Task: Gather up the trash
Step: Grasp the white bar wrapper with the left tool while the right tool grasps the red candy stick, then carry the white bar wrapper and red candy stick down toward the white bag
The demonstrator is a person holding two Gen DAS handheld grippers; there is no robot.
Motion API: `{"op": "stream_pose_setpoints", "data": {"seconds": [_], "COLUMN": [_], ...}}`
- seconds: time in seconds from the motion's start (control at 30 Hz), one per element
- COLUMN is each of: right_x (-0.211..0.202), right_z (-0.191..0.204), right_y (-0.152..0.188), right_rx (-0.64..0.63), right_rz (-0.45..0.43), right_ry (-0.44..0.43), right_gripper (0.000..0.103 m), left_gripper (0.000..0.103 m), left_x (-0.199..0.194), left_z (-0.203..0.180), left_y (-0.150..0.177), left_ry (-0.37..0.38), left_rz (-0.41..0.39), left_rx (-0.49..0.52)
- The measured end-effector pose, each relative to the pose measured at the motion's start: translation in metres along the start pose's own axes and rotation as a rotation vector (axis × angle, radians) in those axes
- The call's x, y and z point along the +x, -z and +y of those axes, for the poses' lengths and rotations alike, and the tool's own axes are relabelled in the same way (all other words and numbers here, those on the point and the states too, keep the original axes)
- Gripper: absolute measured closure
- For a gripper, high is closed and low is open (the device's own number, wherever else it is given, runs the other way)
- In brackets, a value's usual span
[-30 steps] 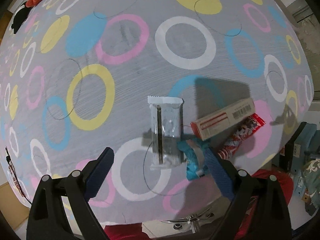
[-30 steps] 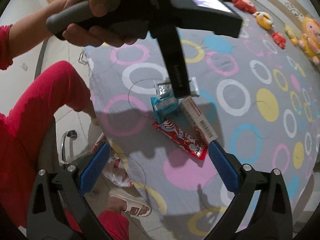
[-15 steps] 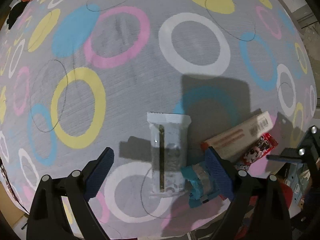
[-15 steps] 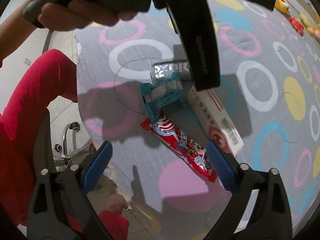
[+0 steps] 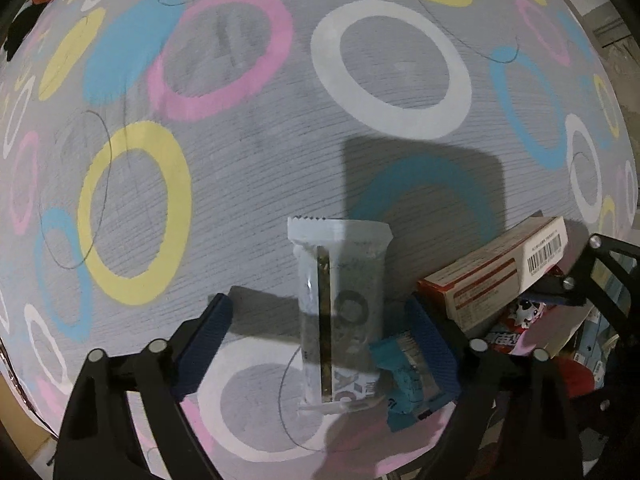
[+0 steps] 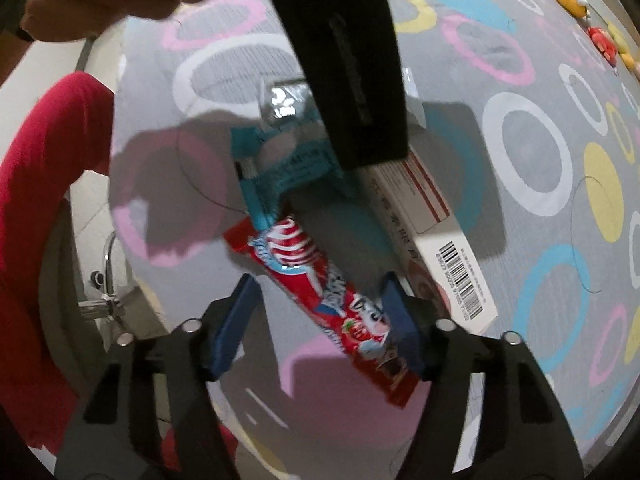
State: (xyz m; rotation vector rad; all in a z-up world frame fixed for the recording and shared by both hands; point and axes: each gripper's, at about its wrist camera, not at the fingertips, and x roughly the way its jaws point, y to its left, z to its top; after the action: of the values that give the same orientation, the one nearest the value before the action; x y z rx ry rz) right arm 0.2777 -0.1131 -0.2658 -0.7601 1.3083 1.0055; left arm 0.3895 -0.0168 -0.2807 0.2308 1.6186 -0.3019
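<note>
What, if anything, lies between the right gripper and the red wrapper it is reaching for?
Nothing visible does. The red wrapper lies flat on the cloth, already between the closing pads of the right gripper. The white box sits just beside one pad, not in the path.

A grey bedspread [image 5: 248, 168] printed with pink, yellow, blue and white rings fills most of both views. In the right wrist view, plush toys [image 6: 600, 36], orange and red, lie at the upper right edge of the frame. A chrome metal fitting [image 6: 100, 296] stands at lower left, beside the bed's edge, over a pale tiled floor [image 6: 90, 204].
</note>
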Motion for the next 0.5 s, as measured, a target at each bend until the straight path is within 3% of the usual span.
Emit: {"op": "stream_pose_setpoints", "data": {"seconds": [0.1, 0.27, 0.33, 0.5], "right_x": [-0.001, -0.006, -0.007, -0.006], "right_z": [-0.001, -0.002, 0.000, 0.006], "right_y": [-0.001, 0.003, 0.004, 0.005], "right_rx": [0.012, 0.040, 0.050, 0.108], "right_rz": [-0.008, -0.022, -0.028, -0.044], "right_ry": [0.001, -0.009, 0.006, 0.036], "right_gripper": [0.046, 0.074, 0.077, 0.078], "left_gripper": [0.025, 0.044, 0.056, 0.064], "left_x": [0.010, 0.006, 0.004, -0.009], "left_z": [0.001, -0.001, 0.001, 0.020], "left_y": [0.001, 0.008, 0.008, 0.003], "left_ry": [-0.014, -0.013, -0.014, 0.005], "left_rz": [0.002, -0.039, -0.043, -0.049], "left_rx": [-0.007, -0.025, -0.038, -0.077]}}
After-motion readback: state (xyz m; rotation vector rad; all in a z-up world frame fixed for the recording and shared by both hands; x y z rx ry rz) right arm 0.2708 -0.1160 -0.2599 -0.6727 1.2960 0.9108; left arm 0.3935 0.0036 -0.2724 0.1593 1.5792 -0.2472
